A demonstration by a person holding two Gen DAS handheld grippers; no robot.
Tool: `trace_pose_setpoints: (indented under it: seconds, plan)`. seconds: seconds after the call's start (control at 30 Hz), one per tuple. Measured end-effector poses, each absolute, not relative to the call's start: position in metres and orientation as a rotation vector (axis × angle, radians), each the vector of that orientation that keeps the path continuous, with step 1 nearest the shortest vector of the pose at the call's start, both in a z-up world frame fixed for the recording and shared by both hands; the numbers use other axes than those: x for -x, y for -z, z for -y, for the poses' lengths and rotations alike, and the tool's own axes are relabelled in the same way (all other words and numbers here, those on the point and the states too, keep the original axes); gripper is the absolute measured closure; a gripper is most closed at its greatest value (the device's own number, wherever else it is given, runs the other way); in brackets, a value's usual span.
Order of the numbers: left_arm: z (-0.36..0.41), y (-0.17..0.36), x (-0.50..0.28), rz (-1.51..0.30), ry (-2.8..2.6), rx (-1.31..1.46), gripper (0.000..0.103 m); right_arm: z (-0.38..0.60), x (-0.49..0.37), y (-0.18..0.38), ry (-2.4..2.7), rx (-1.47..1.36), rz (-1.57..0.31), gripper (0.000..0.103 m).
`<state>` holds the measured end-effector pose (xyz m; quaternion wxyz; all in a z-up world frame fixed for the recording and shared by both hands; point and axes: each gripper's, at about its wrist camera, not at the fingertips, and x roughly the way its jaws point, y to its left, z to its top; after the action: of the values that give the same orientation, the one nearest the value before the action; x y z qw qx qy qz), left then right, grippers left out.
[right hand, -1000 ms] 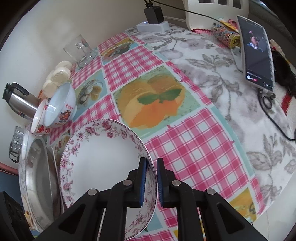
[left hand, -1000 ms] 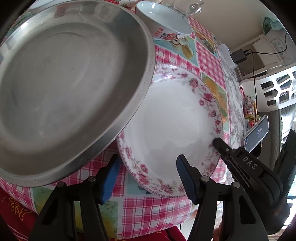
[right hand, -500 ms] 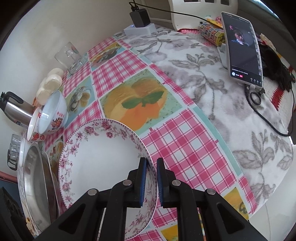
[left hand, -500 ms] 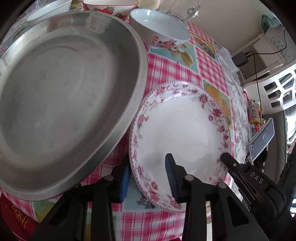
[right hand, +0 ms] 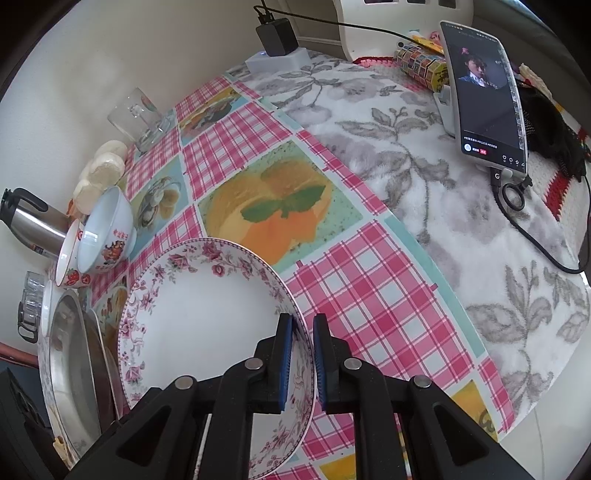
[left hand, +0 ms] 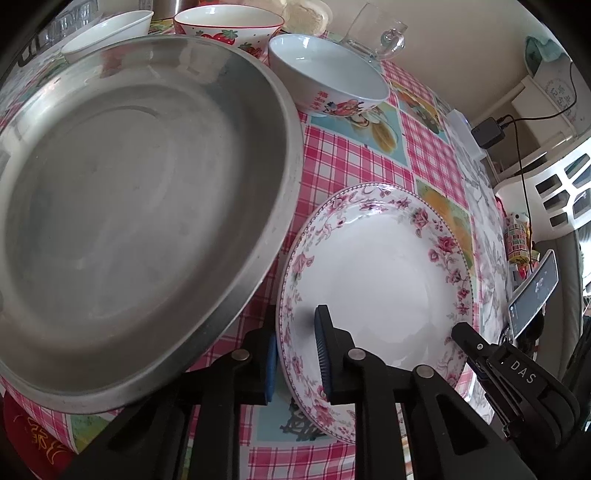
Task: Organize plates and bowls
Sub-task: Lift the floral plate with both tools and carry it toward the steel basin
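Note:
A white plate with a pink floral rim (left hand: 373, 266) (right hand: 207, 306) is held tilted above the checked tablecloth. My left gripper (left hand: 295, 354) straddles its near left rim, jaws narrowed around it. My right gripper (right hand: 303, 354) is shut on its right rim and also shows in the left wrist view (left hand: 480, 354). A large steel pan (left hand: 125, 206) (right hand: 70, 373) sits to the left, beside the plate. A white bowl with a red print (left hand: 328, 83) (right hand: 107, 229) and a strawberry bowl (left hand: 229, 26) (right hand: 70, 258) stand behind.
A glass mug (right hand: 138, 118), a steel kettle (right hand: 33, 221) and round cakes (right hand: 103, 170) line the wall side. A phone on a stand (right hand: 484, 92), its cable and a charger (right hand: 277, 33) sit on the grey floral cloth. A white basket (left hand: 554, 184) stands beyond the table.
The left gripper has narrowed its jaws around the plate's left rim. The plate has tilted up further. The right gripper stays clamped on the right rim.

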<state>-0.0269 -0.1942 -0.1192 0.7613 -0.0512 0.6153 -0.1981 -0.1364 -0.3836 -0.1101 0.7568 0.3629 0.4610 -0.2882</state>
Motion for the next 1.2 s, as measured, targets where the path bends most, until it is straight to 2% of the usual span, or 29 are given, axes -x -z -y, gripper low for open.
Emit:
trace_pose_setpoints:
  seconds: [0.4,0.93,1.2]
  plan:
    - [0.192,0.120,0.027,-1.338,0.446,0.132,0.085,0.387,0.137,0.121,0.597,-0.869,-0.982,0.084]
    - [0.209,0.118,0.034,-1.355,0.553,0.087,0.086,0.397,0.156,0.115,0.674,-0.875,-0.944,0.085]
    - [0.215,0.102,0.035,-1.289,0.603,0.068,0.086,0.396,0.161,0.100,0.684,-0.826,-0.901,0.089]
